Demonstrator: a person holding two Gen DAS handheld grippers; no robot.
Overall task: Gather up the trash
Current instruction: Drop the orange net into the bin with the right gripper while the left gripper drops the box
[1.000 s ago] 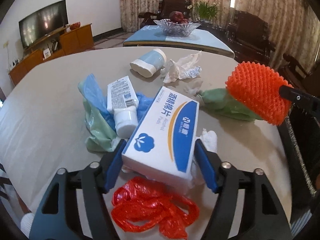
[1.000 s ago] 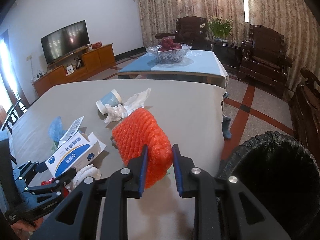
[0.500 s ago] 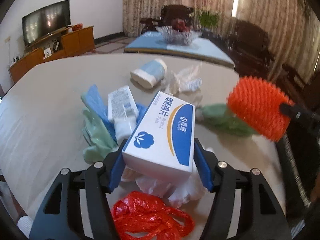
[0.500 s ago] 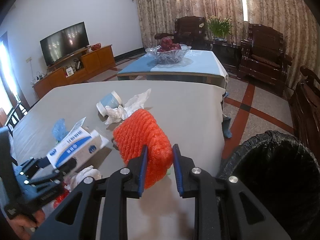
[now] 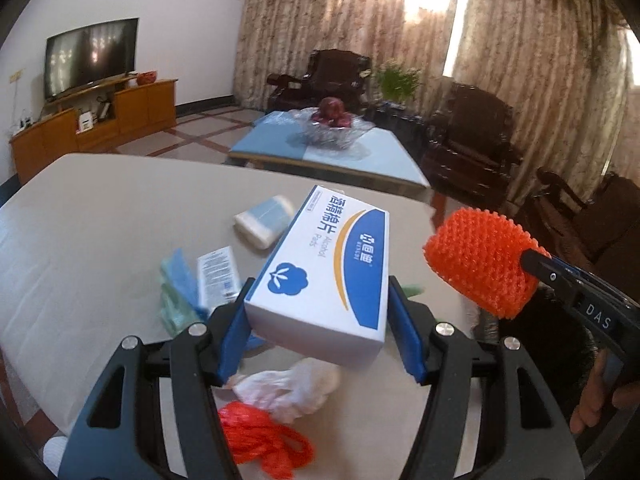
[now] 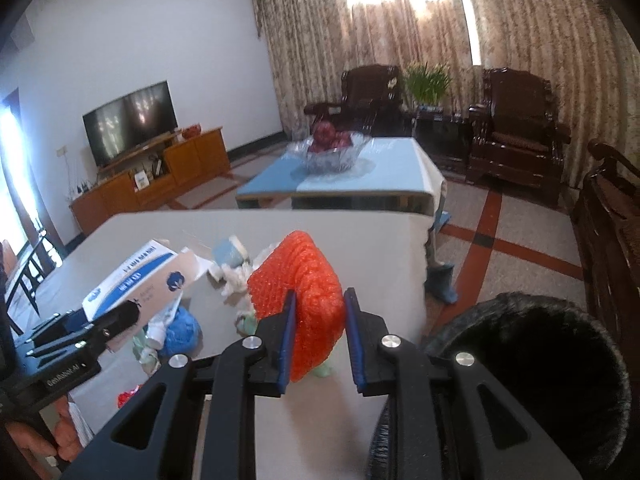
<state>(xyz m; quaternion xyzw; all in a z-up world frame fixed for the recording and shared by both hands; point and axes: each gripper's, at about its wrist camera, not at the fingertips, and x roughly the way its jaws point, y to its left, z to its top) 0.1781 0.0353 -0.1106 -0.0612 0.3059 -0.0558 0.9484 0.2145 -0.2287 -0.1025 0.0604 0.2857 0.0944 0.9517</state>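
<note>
- Clearly, our left gripper (image 5: 320, 332) clenched the white-and-blue box (image 5: 326, 276) above the table (image 5: 100, 216); only that view showed the red bag (image 5: 264, 440) and white plastic wad (image 5: 288, 388) beneath.
- Our right gripper (image 6: 319, 338) squeezed the orange foam net (image 6: 304, 292); only its view showed the black-lined bin (image 6: 532, 364) beside the table.
- We could not read the blurred tube (image 5: 218, 276).
- Beyond lay a pale blue bottle (image 5: 264, 220) and a fruit bowl (image 6: 334, 152).
</note>
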